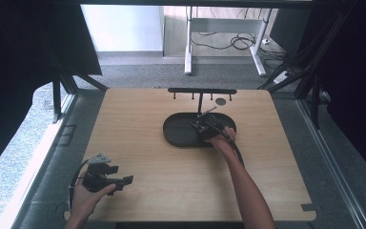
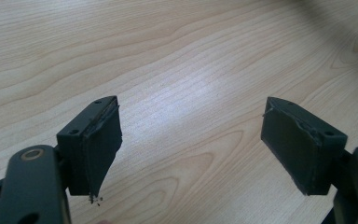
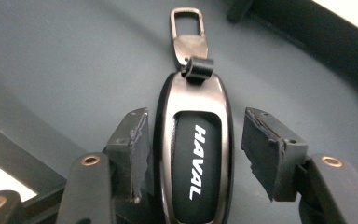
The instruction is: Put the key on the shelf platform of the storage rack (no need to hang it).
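A dark metal key fob [image 3: 196,158] marked HAVAL lies flat in the black oval tray [image 1: 176,131], its silver clip [image 3: 188,32] pointing away from me. My right gripper [image 3: 198,119] is low over the tray [image 3: 51,70] and straddles the fob. Its left pad [image 3: 137,140] is against the fob's edge, and its right pad [image 3: 263,144] stands a small gap off. In the high view the right gripper [image 1: 208,126] sits at the tray's right half. My left gripper [image 1: 124,180] rests near the table's front left, open over bare wood [image 2: 191,102], holding nothing.
A black rack with several small hooks [image 1: 201,90] stands on a post at the tray's far side. A small dark disc [image 1: 220,101] sits by it. The wooden table [image 1: 147,152] has open room between the tray and the left gripper.
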Demonstrator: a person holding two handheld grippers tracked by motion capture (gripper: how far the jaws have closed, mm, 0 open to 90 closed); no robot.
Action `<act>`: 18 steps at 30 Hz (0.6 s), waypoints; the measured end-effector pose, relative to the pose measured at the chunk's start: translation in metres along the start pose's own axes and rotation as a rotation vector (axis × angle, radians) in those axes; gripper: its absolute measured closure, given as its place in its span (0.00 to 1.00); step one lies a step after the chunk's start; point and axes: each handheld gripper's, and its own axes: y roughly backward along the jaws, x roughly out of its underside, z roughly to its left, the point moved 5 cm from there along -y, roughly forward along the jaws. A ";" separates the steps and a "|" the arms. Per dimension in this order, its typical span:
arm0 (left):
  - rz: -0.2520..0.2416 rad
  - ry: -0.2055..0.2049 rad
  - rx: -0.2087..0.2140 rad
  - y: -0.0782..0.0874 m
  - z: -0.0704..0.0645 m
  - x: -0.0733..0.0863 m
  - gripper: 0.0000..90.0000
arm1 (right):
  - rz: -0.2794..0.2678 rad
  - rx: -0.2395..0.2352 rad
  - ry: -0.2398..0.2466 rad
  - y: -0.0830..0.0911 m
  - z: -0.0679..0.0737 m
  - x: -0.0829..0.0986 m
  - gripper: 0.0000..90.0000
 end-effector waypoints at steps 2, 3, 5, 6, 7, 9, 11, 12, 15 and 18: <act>0.001 0.000 -0.001 0.000 0.000 0.000 0.23 | -0.021 0.005 0.003 0.005 0.001 -0.002 0.46; 0.001 0.000 -0.001 0.000 0.000 0.000 0.23 | -0.027 0.003 0.006 0.008 0.001 -0.003 0.46; -0.002 0.003 -0.001 0.000 -0.001 0.000 0.23 | -0.045 0.002 0.010 0.014 0.003 -0.004 0.45; -0.002 0.003 -0.002 0.000 -0.001 0.000 0.23 | -0.051 -0.004 0.017 0.018 0.004 -0.005 0.45; -0.002 0.003 -0.002 0.000 -0.001 0.000 0.23 | -0.058 -0.008 0.025 0.021 0.006 -0.005 0.45; 0.002 -0.001 -0.002 0.000 -0.001 0.000 0.23 | -0.074 -0.017 0.034 0.028 0.008 -0.004 0.45; 0.005 -0.003 0.000 -0.002 -0.002 0.000 0.23 | -0.088 -0.031 0.041 0.034 0.011 -0.003 0.45; 0.006 -0.005 0.001 -0.002 -0.003 0.000 0.23 | -0.096 -0.038 0.046 0.037 0.011 -0.003 0.44; 0.007 -0.004 0.002 -0.003 -0.004 0.000 0.23 | -0.118 -0.061 0.049 0.045 0.015 0.000 0.44; 0.006 -0.004 0.001 -0.003 -0.003 0.000 0.23 | -0.143 -0.081 0.051 0.055 0.018 0.005 0.44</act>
